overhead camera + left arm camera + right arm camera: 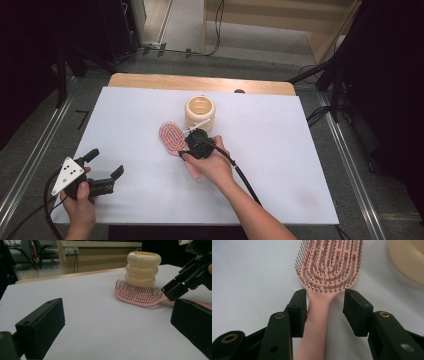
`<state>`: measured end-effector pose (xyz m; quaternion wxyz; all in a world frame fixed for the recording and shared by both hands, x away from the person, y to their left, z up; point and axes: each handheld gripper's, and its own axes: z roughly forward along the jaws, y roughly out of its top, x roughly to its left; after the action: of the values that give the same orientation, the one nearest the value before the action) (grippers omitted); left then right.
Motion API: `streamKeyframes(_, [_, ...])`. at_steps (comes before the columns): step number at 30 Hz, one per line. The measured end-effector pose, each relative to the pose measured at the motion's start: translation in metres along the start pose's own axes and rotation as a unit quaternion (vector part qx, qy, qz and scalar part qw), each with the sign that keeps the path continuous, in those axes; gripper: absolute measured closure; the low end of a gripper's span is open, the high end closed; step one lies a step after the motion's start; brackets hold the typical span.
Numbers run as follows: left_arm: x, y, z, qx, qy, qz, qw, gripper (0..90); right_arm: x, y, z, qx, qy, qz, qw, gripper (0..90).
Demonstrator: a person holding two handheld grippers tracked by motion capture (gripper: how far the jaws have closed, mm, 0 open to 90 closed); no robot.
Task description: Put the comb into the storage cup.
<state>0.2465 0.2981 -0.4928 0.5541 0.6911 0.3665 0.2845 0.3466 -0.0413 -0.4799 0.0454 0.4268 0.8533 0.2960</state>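
Note:
A pink hairbrush (171, 136) lies bristles up on the white table cover, its head beside a cream ribbed cup (200, 112). My right gripper (192, 141) points down over the brush's handle. In the right gripper view the brush (329, 262) has its handle between the jaws of the right gripper (325, 293): the left pad is at the handle, the right pad stands clear of it. My left gripper (105, 163) rests open near the table's front left corner, with nothing between its jaws. The left gripper view shows the left gripper (117, 315), the brush (137, 293), the cup (143, 268) and the right gripper (172, 290).
The white cover (280, 150) spans most of the wooden table, whose far edge (200, 82) shows bare. Cables run on the floor behind it, and dark stands flank both sides. The cup (409, 260) stands close to the brush head's right side in the right gripper view.

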Motion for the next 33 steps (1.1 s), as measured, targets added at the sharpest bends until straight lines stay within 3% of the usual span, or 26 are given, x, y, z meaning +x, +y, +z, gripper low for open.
streamKeyframes(14, [0.000,0.000,0.000,0.001,0.000,0.001,1.0000,0.0,0.001,0.000,0.011,0.021,-0.001,0.023,0.9995,52.6])
streamKeyframes(20, [0.000,0.000,0.000,0.001,0.000,0.001,1.0000,0.0,0.007,0.000,0.014,0.025,-0.023,0.016,0.9993,53.3])
streamKeyframes(25, [0.000,0.000,0.001,0.002,-0.001,0.001,1.0000,0.0,0.020,0.002,0.017,0.038,-0.070,-0.008,0.9968,55.5])
streamKeyframes(33, [0.000,0.000,0.001,0.003,-0.001,0.001,1.0000,0.0,0.016,0.003,0.016,0.042,-0.071,-0.005,0.9966,66.9])
